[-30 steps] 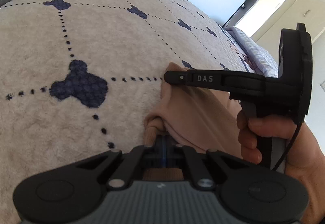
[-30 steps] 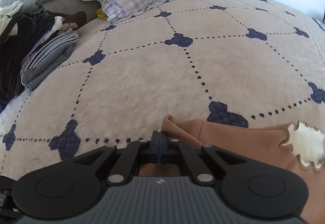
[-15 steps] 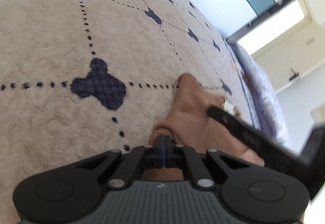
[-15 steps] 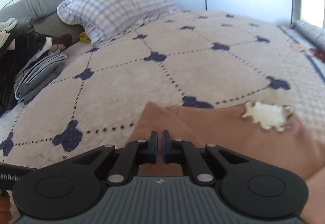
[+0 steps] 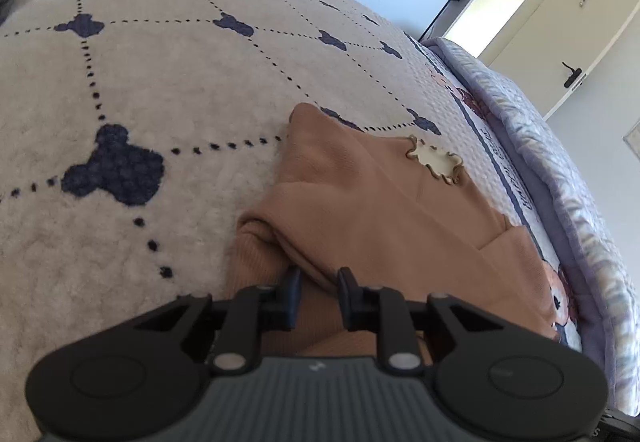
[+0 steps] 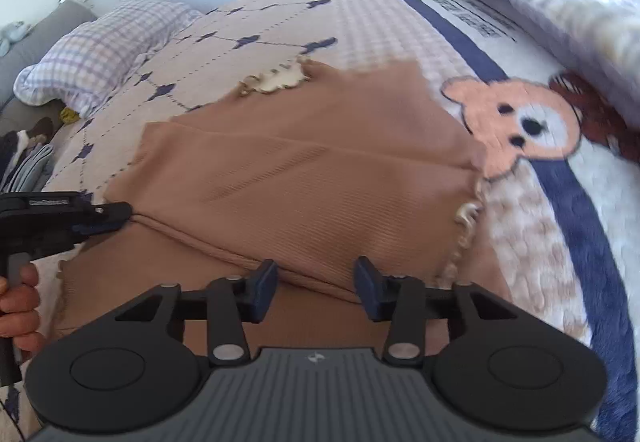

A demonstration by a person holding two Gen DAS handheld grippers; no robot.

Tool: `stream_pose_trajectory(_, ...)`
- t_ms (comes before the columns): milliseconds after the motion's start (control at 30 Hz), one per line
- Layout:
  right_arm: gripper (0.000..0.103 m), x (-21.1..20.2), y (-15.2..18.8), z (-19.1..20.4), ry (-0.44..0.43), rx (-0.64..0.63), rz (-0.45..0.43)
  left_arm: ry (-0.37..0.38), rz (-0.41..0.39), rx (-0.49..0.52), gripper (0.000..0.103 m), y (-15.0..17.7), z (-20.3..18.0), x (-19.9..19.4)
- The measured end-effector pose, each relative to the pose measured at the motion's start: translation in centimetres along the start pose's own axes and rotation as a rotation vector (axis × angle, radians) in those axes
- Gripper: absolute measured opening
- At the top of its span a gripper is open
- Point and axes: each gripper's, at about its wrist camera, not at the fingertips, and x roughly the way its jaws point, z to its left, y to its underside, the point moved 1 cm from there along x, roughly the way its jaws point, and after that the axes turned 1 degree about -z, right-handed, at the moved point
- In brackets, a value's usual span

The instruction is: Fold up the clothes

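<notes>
- Right wrist view: the bed fills the frame, its cream blanket with navy marks running up to a checked pillow at the far left.
- The top, a tan ribbed garment, lies flat on the blanket and on the bear-print cover, just ahead of and under both tongs; its long axis runs left to right across this view, and a fold ridge crosses it from the left tongs to the right ones.
- The right gripper sits over the near edge of that ridge, nearer the frilled right end; its jaws are opening, with cloth lying between them but no pad pressing on it.
- The left gripper, seen from its own camera, is at the ridge's left end; its jaws are opening too, the fold running between them, unpinched.
- Judgement: the fold looks laid down, and the next one would likely go across the long axis, so each hand takes its own end.
</notes>
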Motion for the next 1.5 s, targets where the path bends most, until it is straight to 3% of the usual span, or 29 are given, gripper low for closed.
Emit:
stream_pose_trajectory(133, 0.044, -0.6, -0.4, -0.9, -0.061, 0.061, -0.01, -0.002, -0.003, -0.042, 0.022, -0.3, 0.7, -0.5)
stream_pose_trajectory(367, 0.043, -0.9, -0.5, -1.8, -0.089, 0.103, 0.001, -0.086, -0.057, 0.046, 0.026, 0.7, -1.0, -1.6)
stream_pose_trajectory(567, 0.043, -1.6, -0.2, -1.2, -0.074, 0.029, -0.01, -0.116, -0.095, 0.12, 0.026, 2.1, -2.3, -3.1)
stream_pose_trajectory(900, 0.043, -3.3, 2.2, 0.2, 0.009, -0.159, 0.055, -0.165, -0.092, 0.193, 0.026, 5.3, -2.1, -5.6)
stream_pose_trajectory(1133, 0.043, -5.6, 4.1, 0.4, 0.061, -0.276, 0.123, -0.201, -0.03, 0.251, 0.028, 8.0, -1.9, -8.4)
stream_pose_trajectory(1233, 0.044, -7.0, 5.0, -0.2, 0.067, -0.31, 0.159, -0.164, -0.009, 0.232, 0.028, 8.7, -0.4, -9.8)
stream_pose_trajectory(1333, 0.044, -8.7, 6.3, -0.8, 0.058, -0.34, 0.186, -0.211, 0.032, 0.253, 0.028, 10.1, 0.7, -11.1)
stream_pose_trajectory(1500, 0.044, -12.1, 8.5, -2.7, 0.012, -0.357, 0.205, -0.153, 0.049, 0.263, 0.028, 12.8, 2.3, -14.3)
